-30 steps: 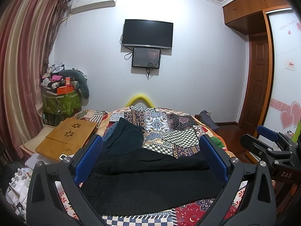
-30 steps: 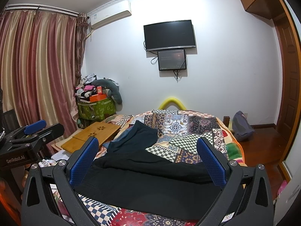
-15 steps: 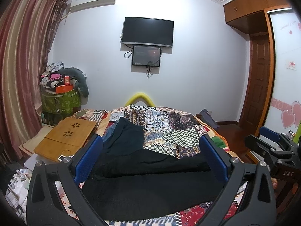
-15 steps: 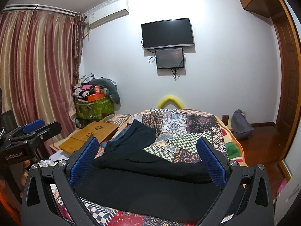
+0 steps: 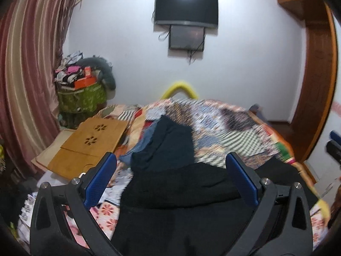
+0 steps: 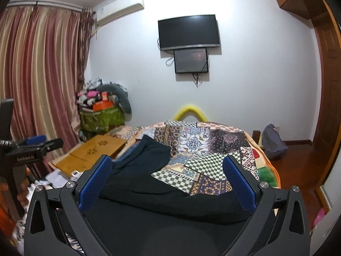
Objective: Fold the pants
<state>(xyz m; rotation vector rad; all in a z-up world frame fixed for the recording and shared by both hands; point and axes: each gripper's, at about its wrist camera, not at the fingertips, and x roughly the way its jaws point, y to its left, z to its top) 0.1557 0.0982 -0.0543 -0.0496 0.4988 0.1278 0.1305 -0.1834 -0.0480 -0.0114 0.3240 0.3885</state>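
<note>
the bed (image 6: pixel 251 149) fills the middle of both views, covered by a patchwork quilt (image 6: pixel 202 147) that runs to the far wall, where a yellow arch (image 6: pixel 190 112) stands at its far end. the black pants (image 6: pixel 162 213) lie across the near part of the bed, spread sideways, with what looks like one leg or a fold lying over the rest as a raised band; i judge they are laid out this way so that both ends can be reached at once for the first fold. a second dark garment (image 6: pixel 147 153) lies further off, to the left, with a bit of blue cloth at its edge, touching or overlapping the pants.

to the left of the bed a wooden lap tray (image 5: pixel 91 147) rests flat, and beyond it a green basket (image 6: pixel 102 117) is piled with clutter against the striped curtain (image 6: pixel 42 85). a tv (image 6: pixel 188 32) hangs on the far wall with a smaller screen under it.

the left gripper (image 5: pixel 170 179) hangs over the left part of the pants, its fingers wide apart and holding nothing. the right gripper (image 6: pixel 167 183) hangs over the right part, fingers likewise spread and empty. both seem poised above the cloth, probably lining up a grasp.

the left view is smeared by motion, so the quilt pattern there is unreadable. the near edge of the pants is cut off under the gripper bodies, and i cannot tell waistband from hems.
</note>
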